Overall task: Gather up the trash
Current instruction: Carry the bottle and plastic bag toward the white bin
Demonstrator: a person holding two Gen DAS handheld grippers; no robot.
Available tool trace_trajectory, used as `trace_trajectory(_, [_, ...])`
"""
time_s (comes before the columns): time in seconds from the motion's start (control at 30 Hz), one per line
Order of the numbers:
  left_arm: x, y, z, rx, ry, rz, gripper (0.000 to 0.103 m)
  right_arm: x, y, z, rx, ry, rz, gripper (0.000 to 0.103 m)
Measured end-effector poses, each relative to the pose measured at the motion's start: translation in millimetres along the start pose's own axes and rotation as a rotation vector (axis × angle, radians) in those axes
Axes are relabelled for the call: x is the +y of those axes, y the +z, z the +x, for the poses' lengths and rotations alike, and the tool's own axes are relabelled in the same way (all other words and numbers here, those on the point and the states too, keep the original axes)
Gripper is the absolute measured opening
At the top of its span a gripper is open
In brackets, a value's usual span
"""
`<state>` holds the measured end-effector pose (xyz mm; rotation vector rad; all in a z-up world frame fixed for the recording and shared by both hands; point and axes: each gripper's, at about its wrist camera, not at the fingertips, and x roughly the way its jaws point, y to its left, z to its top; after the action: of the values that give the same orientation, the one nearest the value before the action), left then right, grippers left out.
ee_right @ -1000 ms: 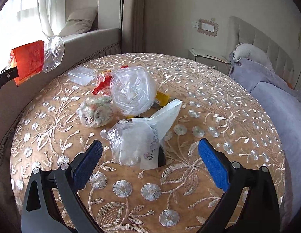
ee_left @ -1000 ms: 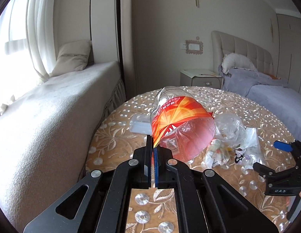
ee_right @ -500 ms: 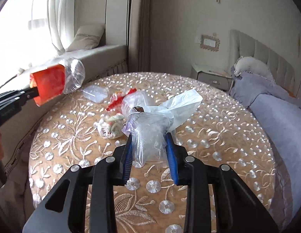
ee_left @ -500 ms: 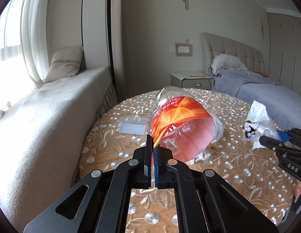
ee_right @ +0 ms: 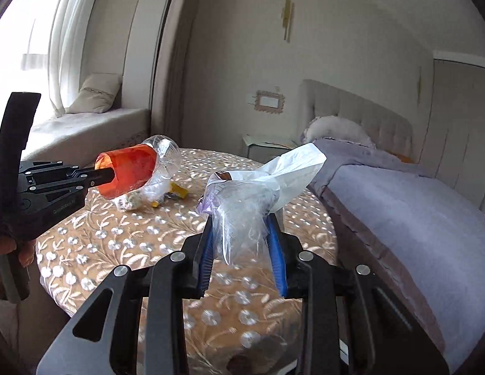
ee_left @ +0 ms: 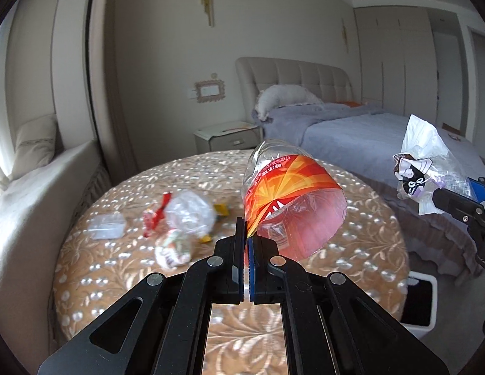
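Observation:
My left gripper (ee_left: 246,243) is shut on the rim of a cut clear plastic bottle with an orange label (ee_left: 289,200), held above the round table (ee_left: 367,206); it also shows in the right wrist view (ee_right: 133,170). My right gripper (ee_right: 242,240) is shut on a crumpled clear and white plastic bag (ee_right: 252,200), lifted off the table; the bag shows at the right of the left wrist view (ee_left: 420,162). More trash lies on the table: a clear bag (ee_left: 187,212), a red wrapper (ee_left: 155,218), a printed wad (ee_left: 173,250), yellow scraps (ee_left: 220,209).
A small clear plastic box (ee_left: 106,225) sits at the table's left. A white bin with a dark inside (ee_left: 420,300) stands on the floor right of the table. A bed (ee_right: 414,218) is at the right, a window seat (ee_left: 30,193) at the left, a nightstand (ee_left: 227,134) behind.
My right gripper closed on the plastic bag and lifted it off the table, up and to the right. My left gripper kept hold of the bottle and turned to the right.

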<state>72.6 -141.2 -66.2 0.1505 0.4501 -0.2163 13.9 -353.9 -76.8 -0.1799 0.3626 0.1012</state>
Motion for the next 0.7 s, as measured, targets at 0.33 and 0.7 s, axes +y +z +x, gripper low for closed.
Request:
trace_trajectory(0.33, [-143,-8,20,0.045,-0.267,0.185,0.001,-81,-60,-39,0.069,-0.203,0.123,0.033])
trace_trajectory(0.7, [-260,-38,57,0.154,-0.472,0.359,0.001,-140,-118,-37,0.166,-0.33,0.261,0.034])
